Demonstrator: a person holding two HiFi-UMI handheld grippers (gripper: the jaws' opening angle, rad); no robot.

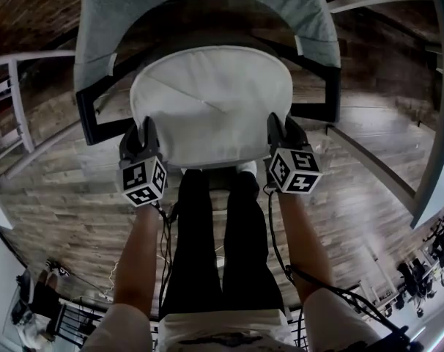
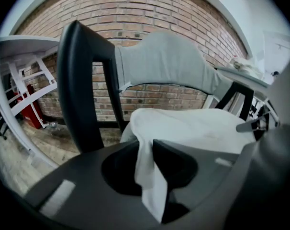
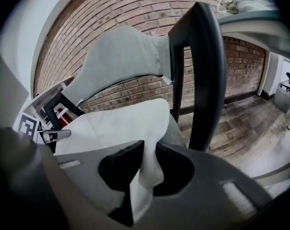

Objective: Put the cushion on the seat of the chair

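The cushion [image 1: 211,101] is an off-white, rounded pad, fairly thin and soft, with a smooth cover, faint creases and a small pucker near its middle. It is spread over the seat of the chair [image 1: 105,20], between the black arms and in front of the curved grey fabric back. A sliver of grey seat shows under its edge in the right gripper view. I cannot tell whether it has settled fully onto the seat. The person stands right at the chair's front and holds the cushion by its two near corners. The left gripper [image 1: 143,134] has its jaws closed narrowly on a fold of the white cover. In its own view the cloth [image 2: 193,128] bunches and hangs down between the jaws [image 2: 147,157]. The right gripper [image 1: 284,130] pinches the other corner the same way, the fabric [image 3: 121,123] gathered into a crumpled tongue between its jaws [image 3: 147,162]. The chair stands on a wooden plank floor [image 1: 368,196], with a brick wall [image 2: 150,8] behind it.
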